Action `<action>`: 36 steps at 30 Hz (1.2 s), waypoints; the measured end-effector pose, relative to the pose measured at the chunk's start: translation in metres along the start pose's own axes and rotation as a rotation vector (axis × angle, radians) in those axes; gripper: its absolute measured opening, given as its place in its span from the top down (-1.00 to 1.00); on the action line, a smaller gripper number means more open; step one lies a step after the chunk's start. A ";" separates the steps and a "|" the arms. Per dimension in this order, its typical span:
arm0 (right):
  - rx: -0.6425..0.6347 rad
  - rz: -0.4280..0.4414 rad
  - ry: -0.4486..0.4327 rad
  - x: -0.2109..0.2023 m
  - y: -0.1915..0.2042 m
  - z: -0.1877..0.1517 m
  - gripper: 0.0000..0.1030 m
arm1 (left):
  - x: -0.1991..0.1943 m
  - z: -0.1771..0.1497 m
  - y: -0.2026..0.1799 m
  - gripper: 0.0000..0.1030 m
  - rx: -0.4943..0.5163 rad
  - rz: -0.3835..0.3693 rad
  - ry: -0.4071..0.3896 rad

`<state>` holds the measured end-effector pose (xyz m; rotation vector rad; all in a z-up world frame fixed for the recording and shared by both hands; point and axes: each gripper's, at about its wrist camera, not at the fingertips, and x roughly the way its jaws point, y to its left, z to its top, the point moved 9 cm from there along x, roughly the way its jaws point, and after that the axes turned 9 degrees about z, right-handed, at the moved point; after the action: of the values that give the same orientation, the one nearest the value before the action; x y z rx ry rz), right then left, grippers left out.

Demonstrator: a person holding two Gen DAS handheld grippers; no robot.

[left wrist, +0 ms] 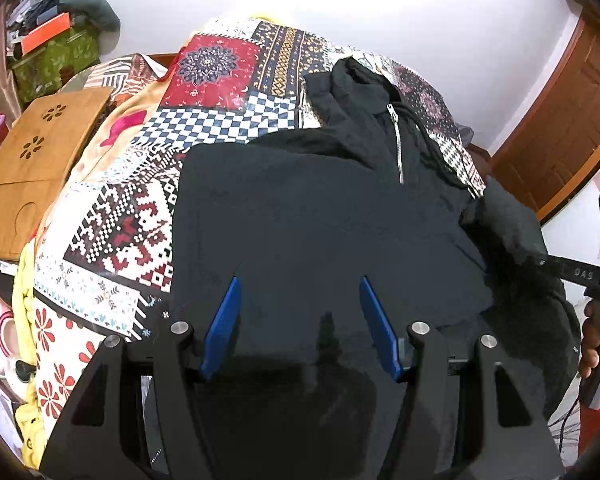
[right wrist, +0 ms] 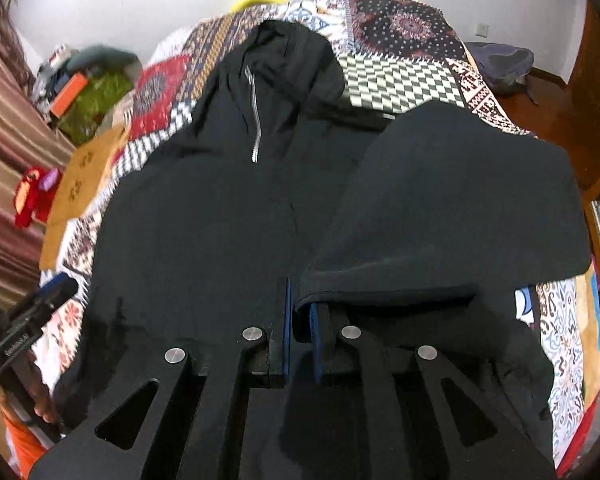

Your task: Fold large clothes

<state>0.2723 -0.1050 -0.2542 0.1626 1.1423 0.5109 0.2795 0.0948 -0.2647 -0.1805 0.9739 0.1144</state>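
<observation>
Item: black zip-neck hooded jacket [left wrist: 324,216], lying front-up on a bed under a patchwork quilt [left wrist: 112,216], hood toward the far wall, zipper [right wrist: 256,120] partly done up; wooden lap tray [left wrist: 40,152] beside it on the quilt. Left claw [left wrist: 300,320]: blue fingers spread wide, hovering over the lower body panel, holding nothing; right claw [right wrist: 300,336]: pressed together, pinching the edge of the right sleeve [right wrist: 452,208], which is lifted and draped inward. Step judged in hand: the side fold, next calling for carrying the sleeve across the chest, laying it flat, then releasing.
</observation>
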 end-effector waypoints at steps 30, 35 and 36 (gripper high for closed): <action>0.658 0.133 -0.154 -0.041 -0.183 -0.009 -0.09 | 0.005 0.011 -0.087 -0.24 0.144 -0.067 -0.012; 0.640 0.095 -0.167 -0.038 -0.190 0.008 -0.08 | 0.011 0.011 -0.086 -0.24 0.143 -0.062 -0.006; 0.638 0.082 -0.169 -0.038 -0.194 0.010 -0.02 | 0.011 0.011 -0.086 -0.24 0.141 -0.061 -0.004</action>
<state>0.3278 -0.2909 -0.2919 0.7921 1.1033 0.1836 0.3103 0.0135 -0.2593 -0.0799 0.9674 -0.0098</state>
